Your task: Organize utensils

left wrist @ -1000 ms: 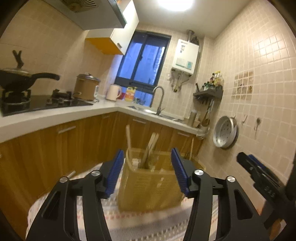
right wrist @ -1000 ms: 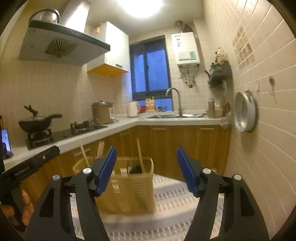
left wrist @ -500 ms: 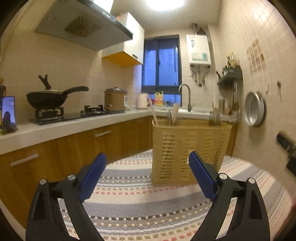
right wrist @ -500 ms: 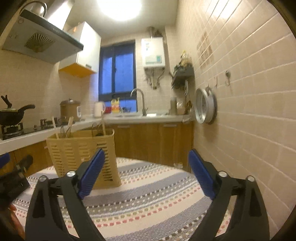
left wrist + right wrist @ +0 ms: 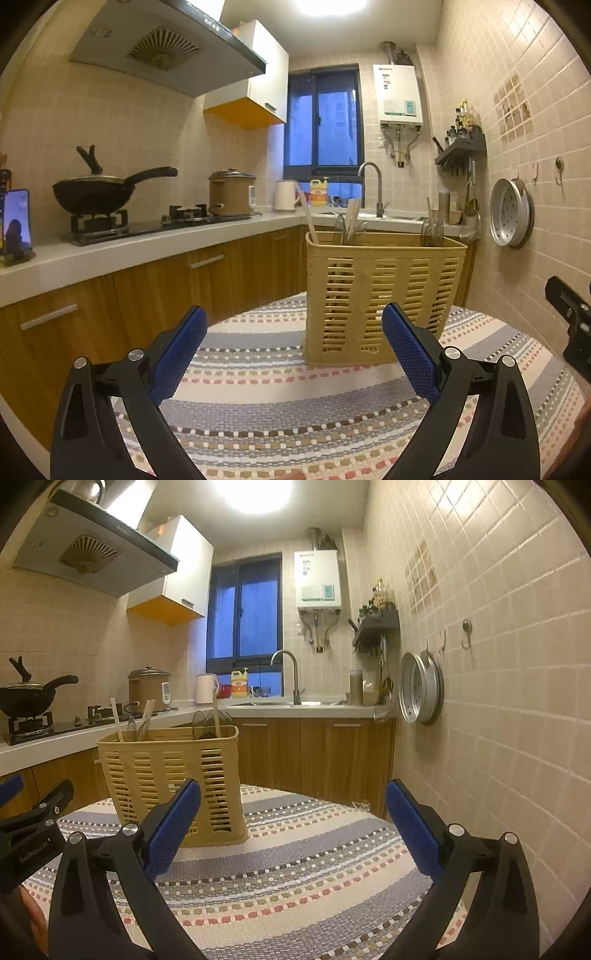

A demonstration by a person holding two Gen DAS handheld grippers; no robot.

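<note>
A beige slotted utensil basket (image 5: 384, 291) stands upright on the striped tablecloth (image 5: 288, 406). Wooden chopsticks (image 5: 308, 218) and metal utensils (image 5: 351, 225) stick up from its left end, and dark utensils (image 5: 432, 229) from its right end. My left gripper (image 5: 293, 314) faces the basket from a short way back; its jaws are opening, with nothing between them. In the right wrist view the basket (image 5: 173, 775) sits ahead to the left. My right gripper (image 5: 292, 788) is open and empty, over the cloth to the basket's right.
A wooden-fronted counter runs along the left and back with a wok (image 5: 96, 192), a rice cooker (image 5: 231, 192), a kettle (image 5: 286, 195) and a sink tap (image 5: 371, 184). The tiled wall (image 5: 498, 701) stands close on the right, with a metal steamer plate (image 5: 421, 694) hanging on it.
Both grippers sank and drew back from the basket, and their jaws spread wide. The basket, near the left jaws a second ago, now stands clear ahead on the cloth.
</note>
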